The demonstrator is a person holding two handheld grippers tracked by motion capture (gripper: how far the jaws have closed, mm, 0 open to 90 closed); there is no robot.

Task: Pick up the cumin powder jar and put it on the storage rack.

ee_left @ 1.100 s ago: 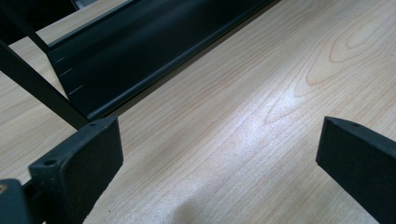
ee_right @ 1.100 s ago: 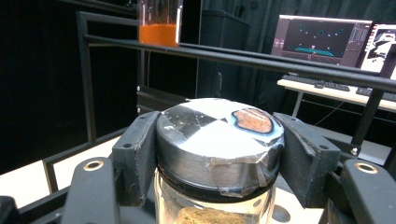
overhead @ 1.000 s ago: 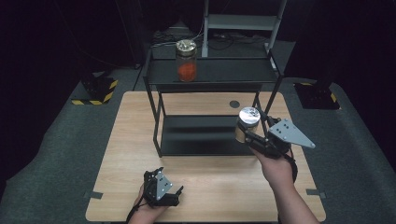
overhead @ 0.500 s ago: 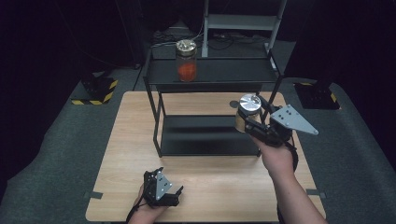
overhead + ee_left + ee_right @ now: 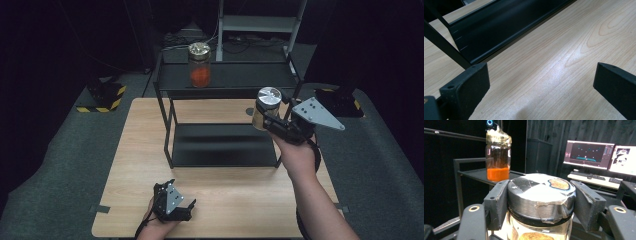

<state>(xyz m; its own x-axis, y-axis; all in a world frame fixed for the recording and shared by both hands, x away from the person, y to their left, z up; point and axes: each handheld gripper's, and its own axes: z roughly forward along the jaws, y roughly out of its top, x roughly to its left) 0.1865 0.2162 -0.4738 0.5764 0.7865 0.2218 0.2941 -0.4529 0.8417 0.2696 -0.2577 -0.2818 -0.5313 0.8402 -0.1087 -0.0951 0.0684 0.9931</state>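
**Over the tabletop's right side: jar held upright beside the rack**

At the near edge of the tabletop, the left gripper rests low with its jaws released, bare pale wood between them; the hand behind it is cut off by the frame's bottom edge. Right of it, the right gripper has its jaws clenched on a jar just under the silver lid. That jar stands upright, long axis vertical, lid up, lifted clear of the wood beside the right post of the black rack. In the right gripper view its lower part is cut off and its contents are hard to make out. On the rack's top shelf, farther back, a second jar stands upright with orange filling. Beyond lie a grey floor, black curtains and lit monitors.
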